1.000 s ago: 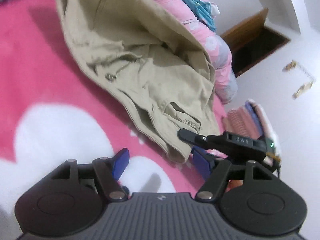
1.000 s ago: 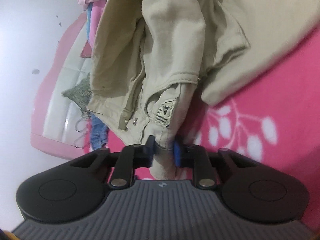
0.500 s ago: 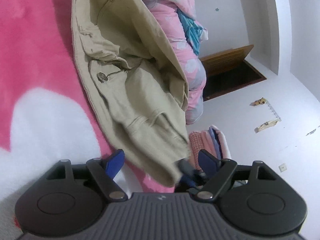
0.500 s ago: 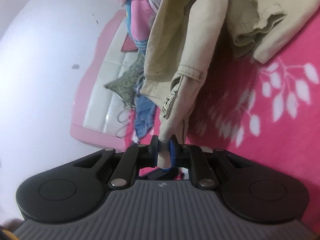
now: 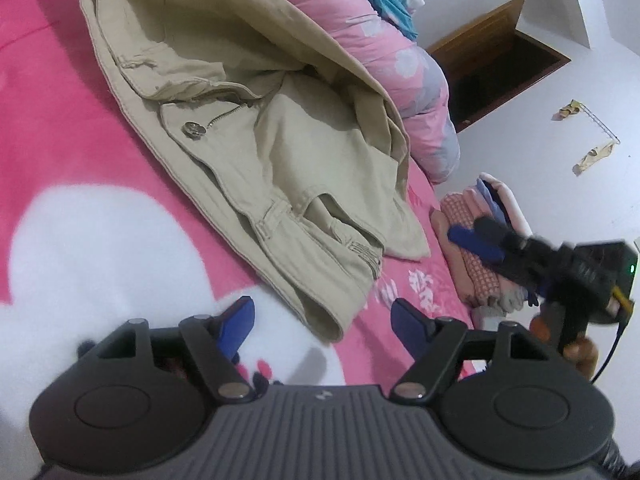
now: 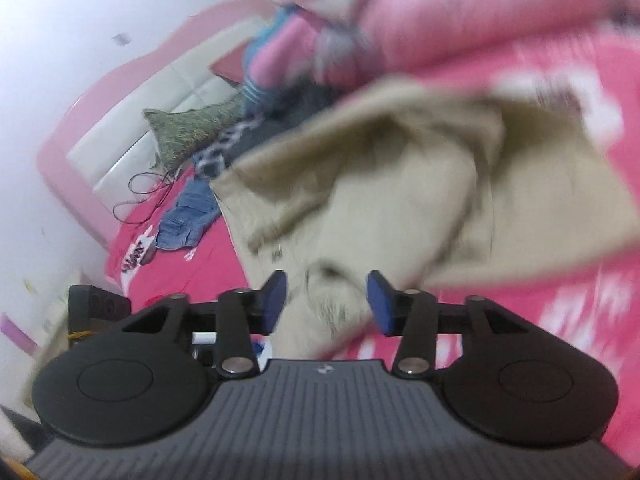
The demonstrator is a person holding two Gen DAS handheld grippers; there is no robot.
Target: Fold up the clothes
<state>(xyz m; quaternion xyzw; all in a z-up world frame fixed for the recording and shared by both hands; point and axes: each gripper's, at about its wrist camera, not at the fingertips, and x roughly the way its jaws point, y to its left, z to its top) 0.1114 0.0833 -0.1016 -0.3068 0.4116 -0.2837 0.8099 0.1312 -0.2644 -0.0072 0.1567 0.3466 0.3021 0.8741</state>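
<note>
Beige trousers [image 5: 256, 136] lie crumpled on the pink blanket [image 5: 56, 136], waistband and button facing up, waistband corner toward me. My left gripper [image 5: 322, 322] is open and empty, its blue pads just short of the waistband corner. My right gripper shows in the left wrist view [image 5: 480, 240] at the right, open, away from the cloth. In the blurred right wrist view the right gripper [image 6: 326, 300] is open, with the trousers [image 6: 420, 200] lying on the blanket beyond and between the pads, not pinched.
A pink quilt [image 5: 384, 52] is piled behind the trousers. A stack of folded clothes [image 5: 480, 252] sits at the bed's right edge. Denim [image 6: 188, 220], a green cushion [image 6: 192, 132] and a cable lie near the pink headboard [image 6: 80, 184].
My right gripper has opened and let go of the trousers' waistband, then pulled back. The trousers have dropped onto the blanket. My left gripper stayed open.
</note>
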